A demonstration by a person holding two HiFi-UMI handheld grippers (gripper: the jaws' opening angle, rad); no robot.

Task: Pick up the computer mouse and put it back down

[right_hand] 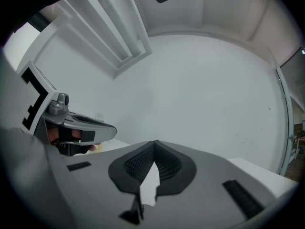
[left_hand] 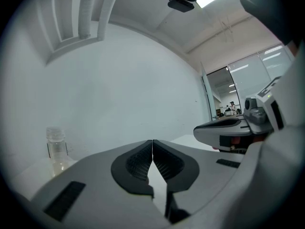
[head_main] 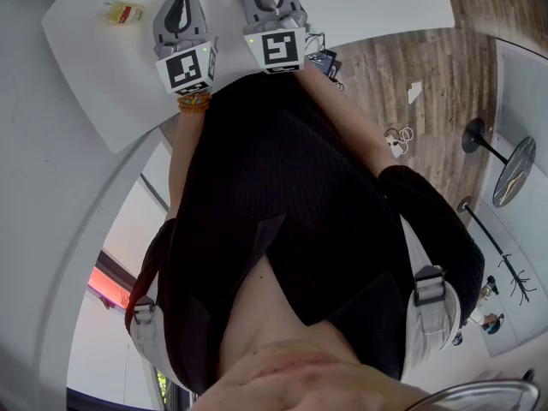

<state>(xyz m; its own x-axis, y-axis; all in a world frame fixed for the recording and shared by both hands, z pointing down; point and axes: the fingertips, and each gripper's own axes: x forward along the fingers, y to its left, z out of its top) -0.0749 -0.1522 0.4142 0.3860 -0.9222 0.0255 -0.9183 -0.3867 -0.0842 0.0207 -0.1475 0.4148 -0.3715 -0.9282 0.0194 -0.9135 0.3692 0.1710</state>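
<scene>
Holding the left claw (left_hand: 152,147) fully closed, pressing its ribbed pads (left_hand: 137,164) together at the tips and gripping nothing. Holding the right claw (right_hand: 155,147) closed in just the same way, pinching only air (showing a sliver of white tabletop (head_main: 377,2) lower down, where the pads are flaring apart). Pointing both level and side by side above that tabletop, near each other but not touching. Carrying a marker cube (head_main: 187,68) at the back of each, facing up toward the head camera. Wearing a black top (head_main: 282,212), filling the middle of the head view, and an orange bracelet (head_main: 194,101) on the left wrist, just behind the left cube. Showing a wood floor (head_main: 385,84) past the tabletop's edge, to the right of the right arm. Leaving a small clear bottle (left_hand: 56,149) upright on the tabletop, off to the left of the left claw and well apart from it. Facing a plain white wall (left_hand: 133,80) ahead. Catching each claw at the side of the other's gripper view. Finding the mouse in no view: not lying between either pair of pads, nor anywhere on the visible stretch of tabletop.
</scene>
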